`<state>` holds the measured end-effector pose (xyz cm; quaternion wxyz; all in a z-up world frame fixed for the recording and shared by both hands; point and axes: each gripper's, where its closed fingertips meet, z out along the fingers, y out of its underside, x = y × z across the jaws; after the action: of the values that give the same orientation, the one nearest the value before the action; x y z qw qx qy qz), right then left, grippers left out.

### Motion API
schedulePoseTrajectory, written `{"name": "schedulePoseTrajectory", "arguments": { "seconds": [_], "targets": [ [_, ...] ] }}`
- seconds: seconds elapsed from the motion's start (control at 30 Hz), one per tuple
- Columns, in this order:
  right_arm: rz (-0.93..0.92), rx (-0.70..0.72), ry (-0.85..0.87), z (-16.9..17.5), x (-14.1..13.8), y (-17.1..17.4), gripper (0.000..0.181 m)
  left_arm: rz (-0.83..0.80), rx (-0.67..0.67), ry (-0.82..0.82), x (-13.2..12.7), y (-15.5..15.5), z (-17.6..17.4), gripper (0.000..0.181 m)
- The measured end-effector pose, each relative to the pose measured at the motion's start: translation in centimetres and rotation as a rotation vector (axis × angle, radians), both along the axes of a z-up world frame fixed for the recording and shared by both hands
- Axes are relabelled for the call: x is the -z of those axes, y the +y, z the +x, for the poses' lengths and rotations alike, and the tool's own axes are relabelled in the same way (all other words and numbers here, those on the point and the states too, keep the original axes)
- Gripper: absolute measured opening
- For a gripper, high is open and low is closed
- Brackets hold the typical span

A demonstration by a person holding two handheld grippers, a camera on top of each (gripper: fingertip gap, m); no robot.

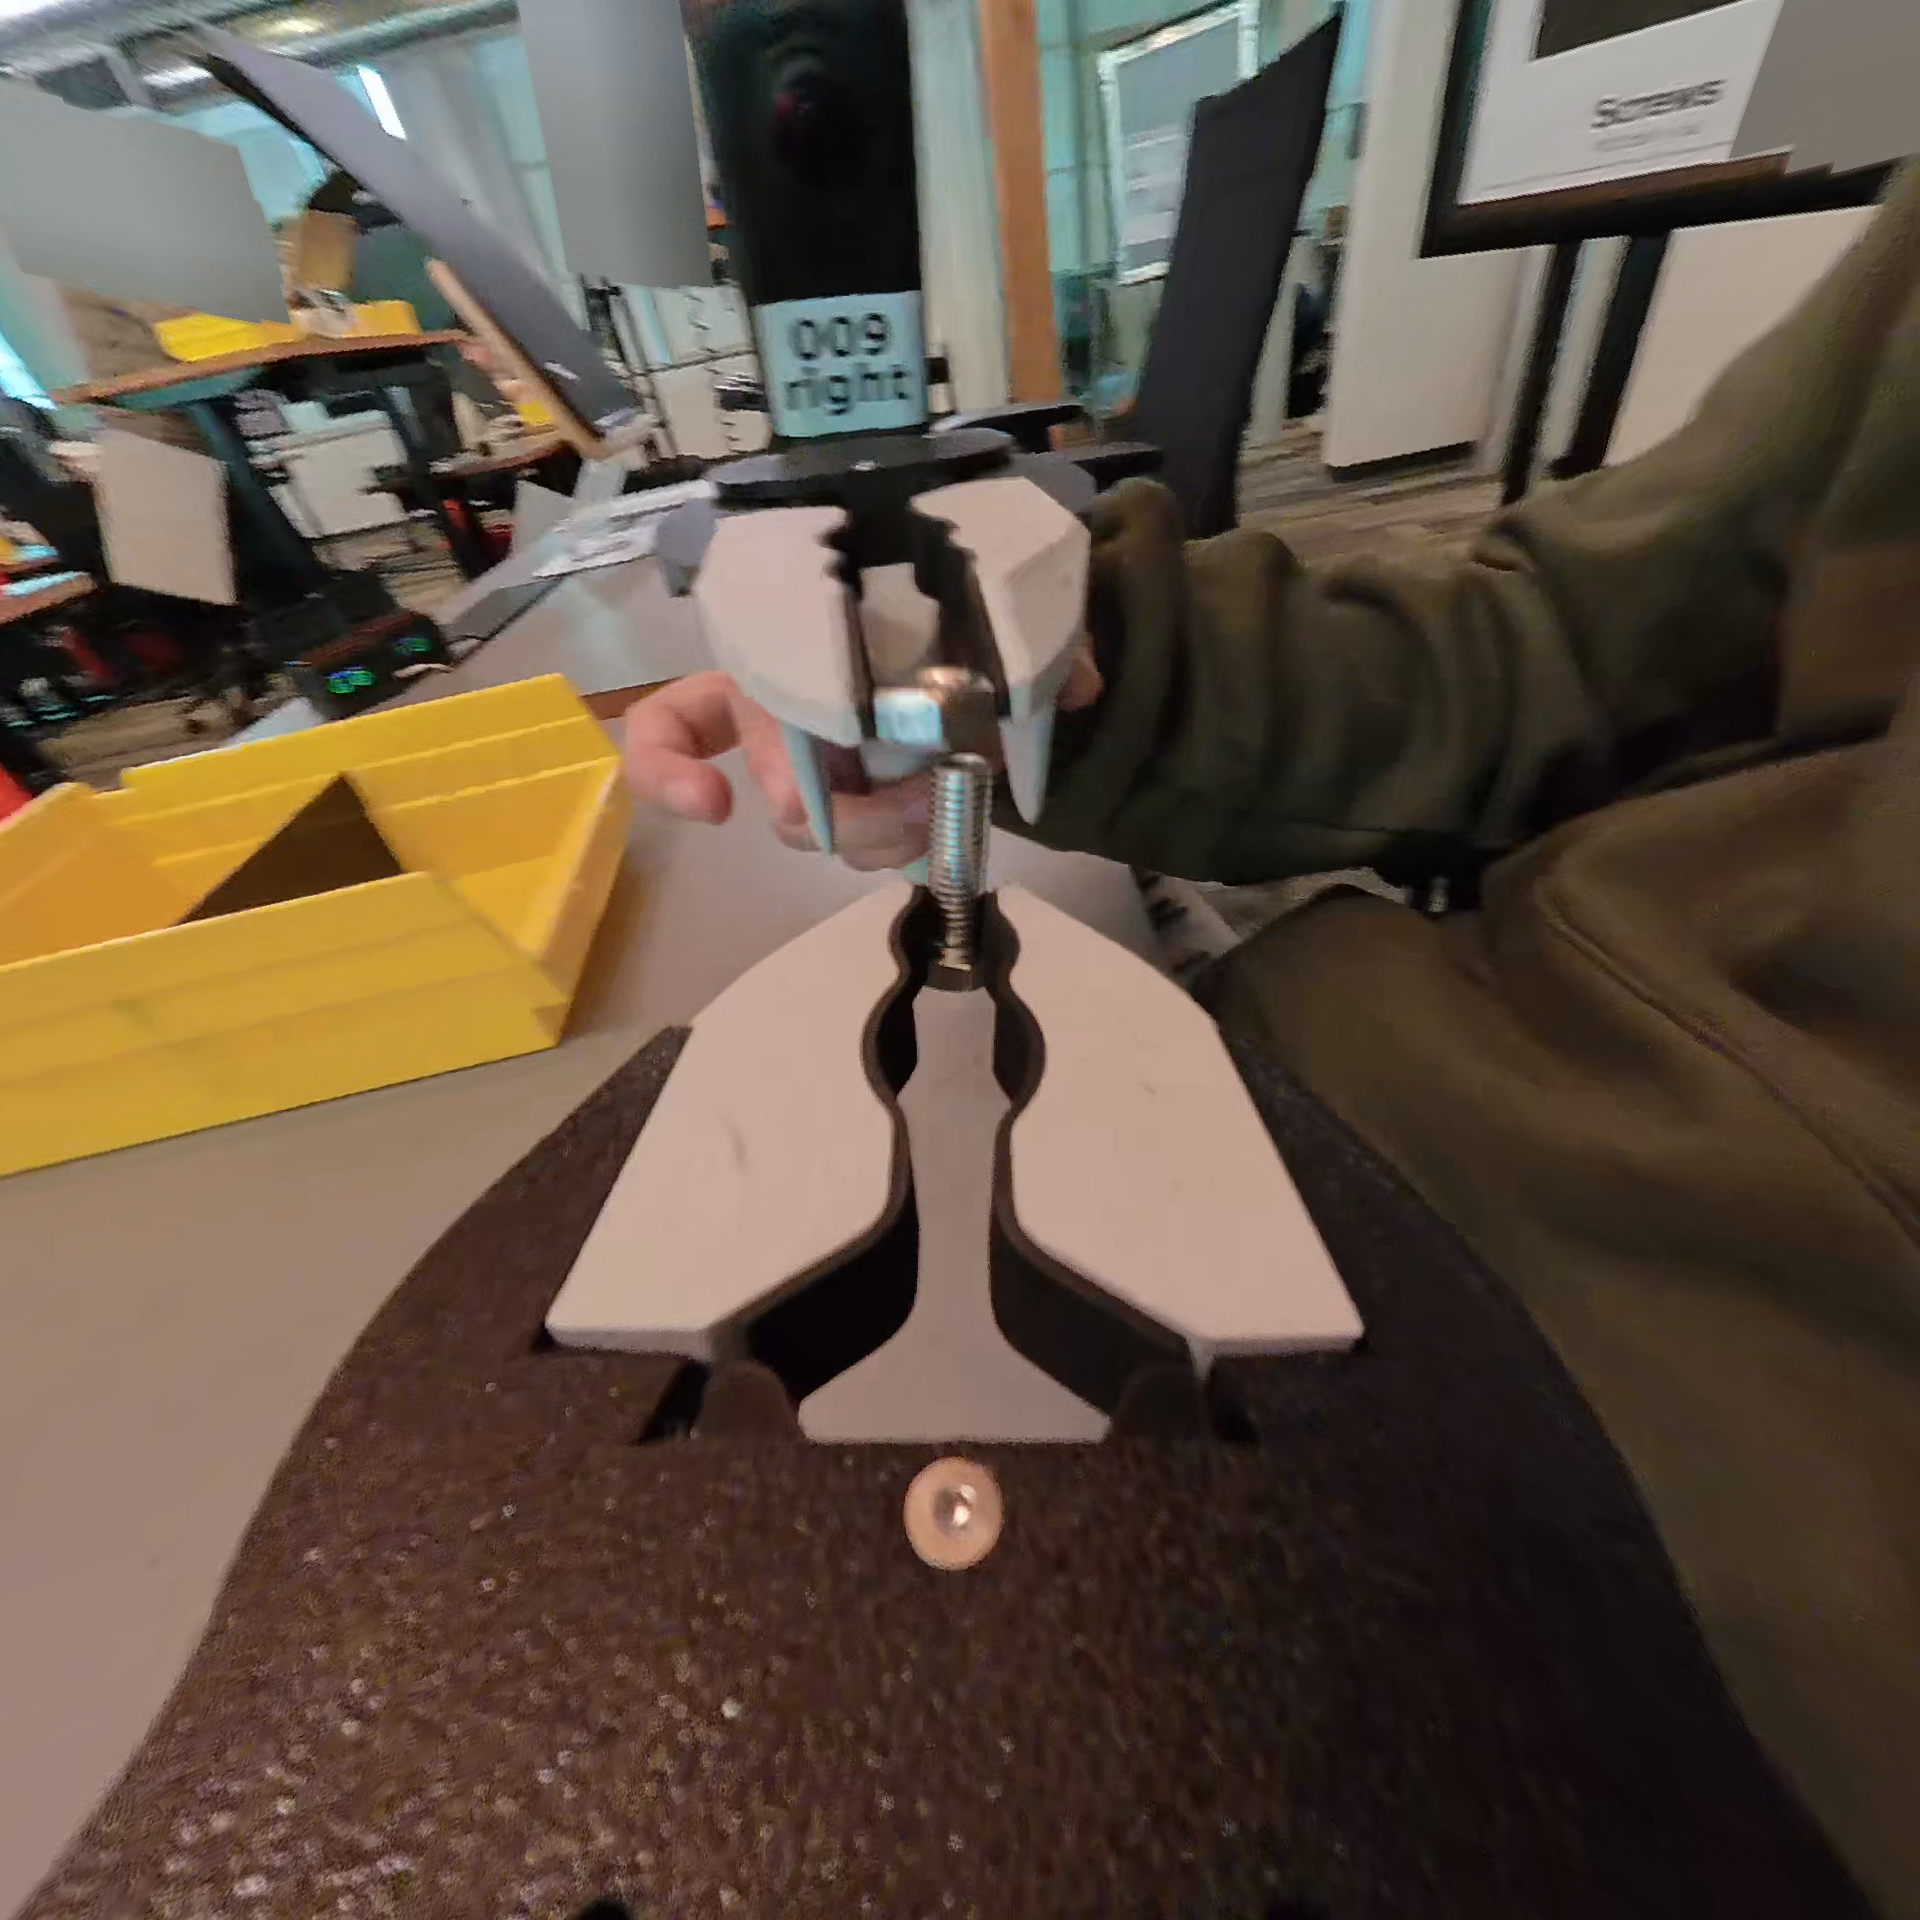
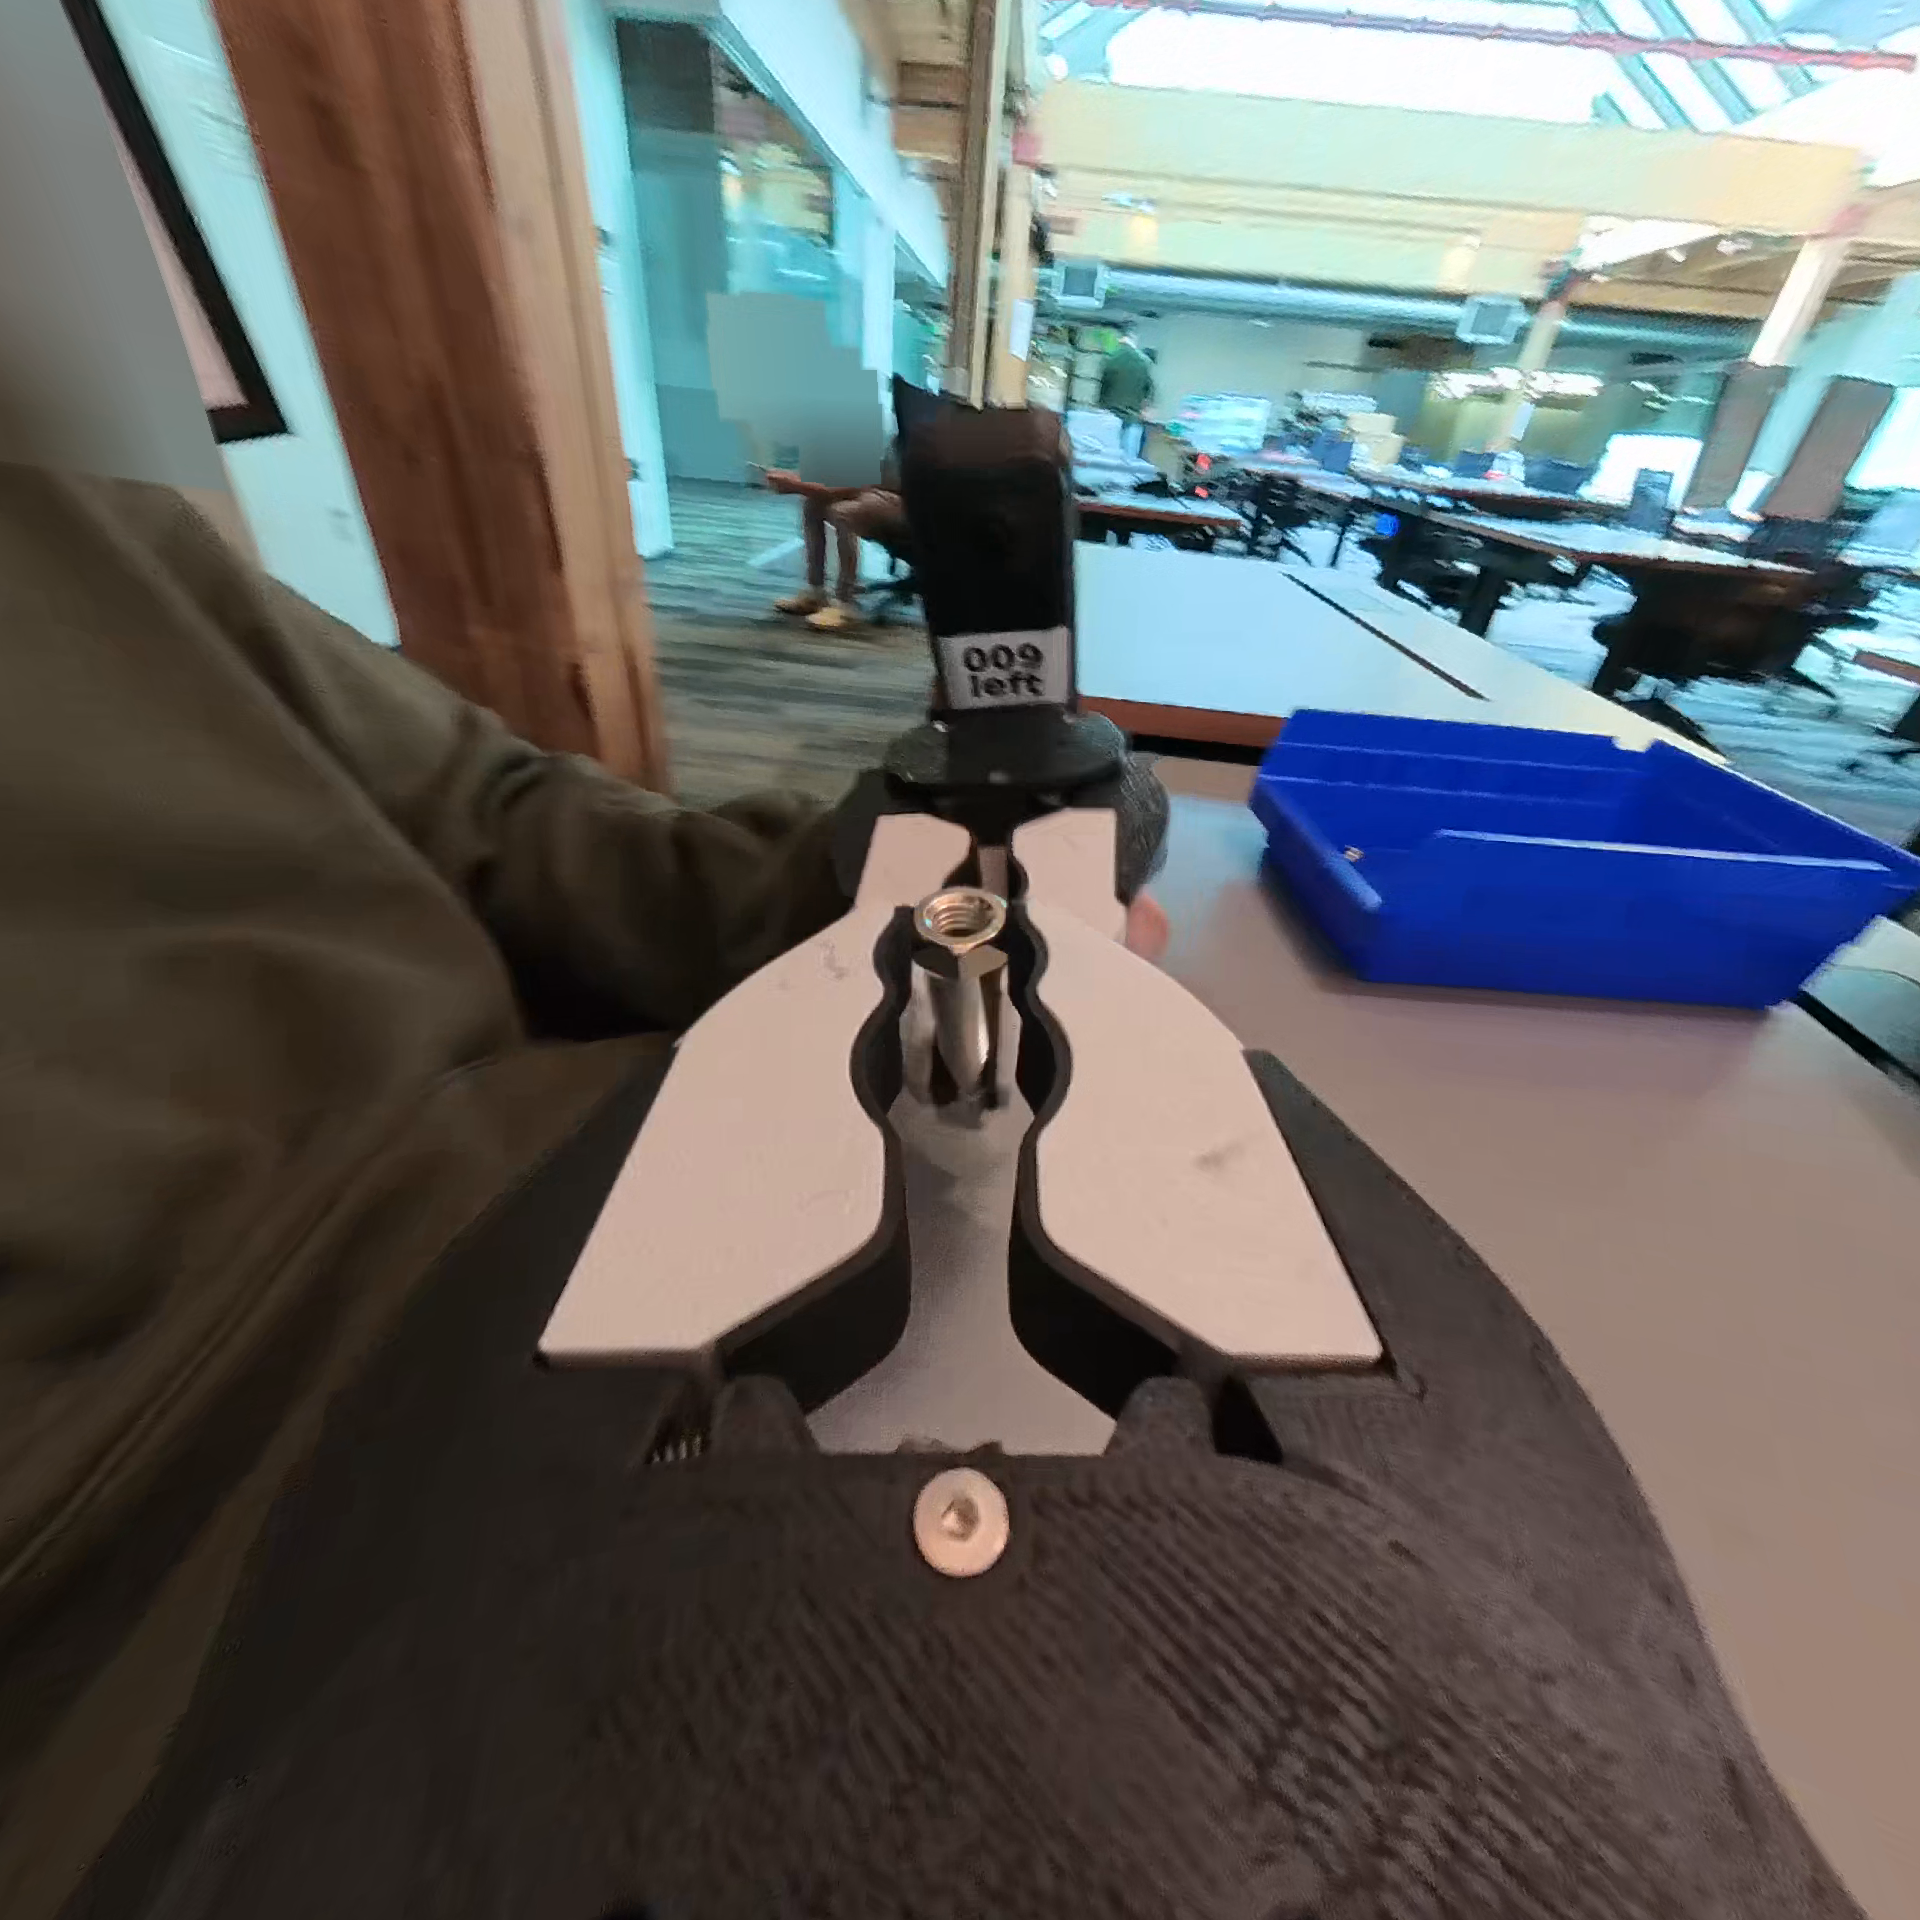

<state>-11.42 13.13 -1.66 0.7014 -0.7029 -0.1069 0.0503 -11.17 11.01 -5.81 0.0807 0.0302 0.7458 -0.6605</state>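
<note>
My right gripper point(image 2: 956, 977) is shut on the hex head of a steel bolt point(image 2: 958, 1029), whose shaft runs back between my fingers. In the left wrist view it point(image 1: 925, 727) faces me, a hand point(image 1: 686, 758) behind it, and the bolt point(image 1: 961, 831) hangs threaded end down. My left gripper point(image 1: 951, 935) is shut on a steel nut point(image 1: 951, 971), with the bolt's threaded end right at it. In the right wrist view the left gripper point(image 2: 961, 883) holds the nut point(image 2: 956, 920) just beyond the bolt head, and its threaded hole shows empty. Both grippers are above the grey table point(image 1: 156, 1351).
A yellow bin point(image 1: 312, 935) sits on the table left of the grippers. A blue bin point(image 2: 1558, 883) sits on the table at the other side. The person's olive sleeves point(image 1: 1455, 727) fill one side of each view. Desks and chairs stand behind. Left and right tips are no more than a few centimetres apart.
</note>
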Motion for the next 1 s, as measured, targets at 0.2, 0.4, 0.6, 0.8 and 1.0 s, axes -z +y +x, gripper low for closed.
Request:
{"name": "schedulePoseTrajectory", "arguments": {
  "seconds": [0.2,0.4,0.6,0.8,1.0],
  "targets": [
    [0.05,0.266,0.042,4.7,-0.8,-0.8,0.017,0.006,-0.095,0.023,0.5,0.1,1.6,0.009],
    [-0.245,1.277,-0.058,19.4,4.3,-13.7,0.017,-0.01,-0.27,0.082,0.8,1.6,4.6,0.009],
    [-0.293,1.433,0.019,24.3,8.3,-18.1,0.017,-0.05,-0.323,0.133,1.2,1.9,5.8,0.009],
    [-0.29,1.412,0.011,24.5,9.1,-16.9,0.046,-0.044,-0.334,0.124,1.1,2.1,5.9,0.009],
    [-0.257,1.109,-0.099,20.2,5.5,-12.4,0.059,-0.069,-0.376,0.127,0.9,2.4,6.4,0.009]
  ]
}}
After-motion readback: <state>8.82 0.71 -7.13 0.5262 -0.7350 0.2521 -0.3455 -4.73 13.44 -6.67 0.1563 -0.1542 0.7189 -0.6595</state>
